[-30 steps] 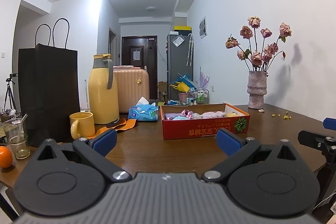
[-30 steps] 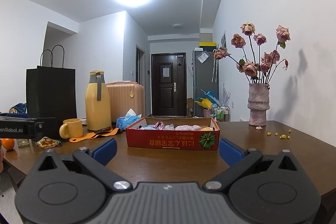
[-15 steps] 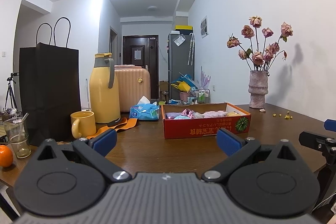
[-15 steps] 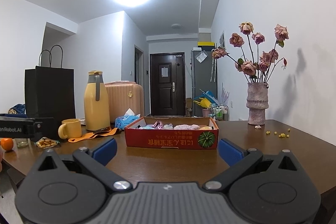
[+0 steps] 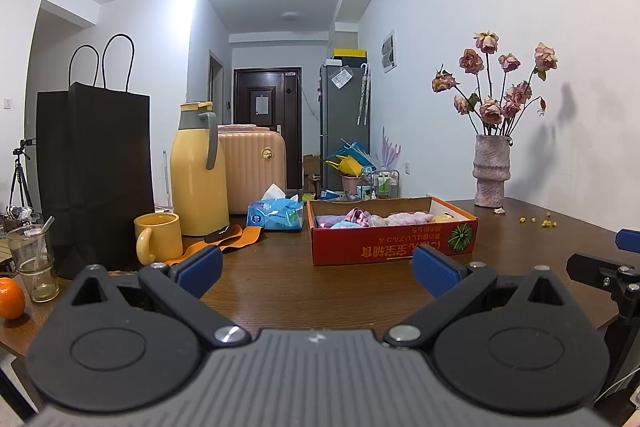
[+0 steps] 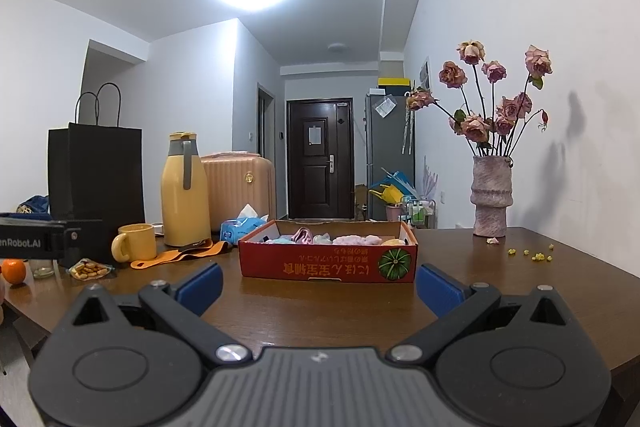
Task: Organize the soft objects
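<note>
Soft pastel cloth items (image 5: 376,218) lay bunched inside the shallow red cardboard box (image 5: 394,247) at centre frame on the dark wooden table (image 5: 280,291). Left of it stood a blue tissue pack (image 5: 274,215), a yellow mug (image 5: 158,243) and a yellow thermos jug (image 5: 198,169). The left gripper (image 5: 316,271) and the right gripper (image 6: 318,287) hovered low in frame, both spread wide and empty.
</note>
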Tool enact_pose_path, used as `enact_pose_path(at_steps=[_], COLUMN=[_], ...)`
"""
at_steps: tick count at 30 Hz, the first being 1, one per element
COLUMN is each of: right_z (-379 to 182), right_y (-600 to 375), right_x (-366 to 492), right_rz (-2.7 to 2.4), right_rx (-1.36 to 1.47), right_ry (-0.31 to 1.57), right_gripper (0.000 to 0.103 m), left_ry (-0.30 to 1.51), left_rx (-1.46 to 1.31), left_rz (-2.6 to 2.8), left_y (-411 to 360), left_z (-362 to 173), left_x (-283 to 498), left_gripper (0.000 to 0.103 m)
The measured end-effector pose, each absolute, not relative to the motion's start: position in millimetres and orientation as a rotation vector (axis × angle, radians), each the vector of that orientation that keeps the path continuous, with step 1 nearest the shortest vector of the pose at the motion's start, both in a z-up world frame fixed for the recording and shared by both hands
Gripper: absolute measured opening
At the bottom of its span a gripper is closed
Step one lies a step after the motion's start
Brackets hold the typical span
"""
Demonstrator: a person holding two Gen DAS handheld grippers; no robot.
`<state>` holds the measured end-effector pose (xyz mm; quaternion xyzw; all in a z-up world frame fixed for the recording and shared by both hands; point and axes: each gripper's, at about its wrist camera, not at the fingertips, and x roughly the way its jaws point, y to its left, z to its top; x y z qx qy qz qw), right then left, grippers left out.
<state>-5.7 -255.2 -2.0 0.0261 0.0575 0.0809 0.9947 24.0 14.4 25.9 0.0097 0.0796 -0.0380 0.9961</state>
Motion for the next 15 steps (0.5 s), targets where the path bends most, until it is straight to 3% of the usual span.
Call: enact_pose_path(at_steps=[15], right_z=[-6.5], right_y=[-256.1], right_x=[-3.1], right_rz=[0.144], right_rx=[0.057], right_ry=[0.13], right_gripper=[0.103], left_ry=[0.155], left_rx=[0.012], left_rz=[-0.049], left_y=[14.6], left_z=[24.1], left_x=[26.4], left_gripper=[0.103])
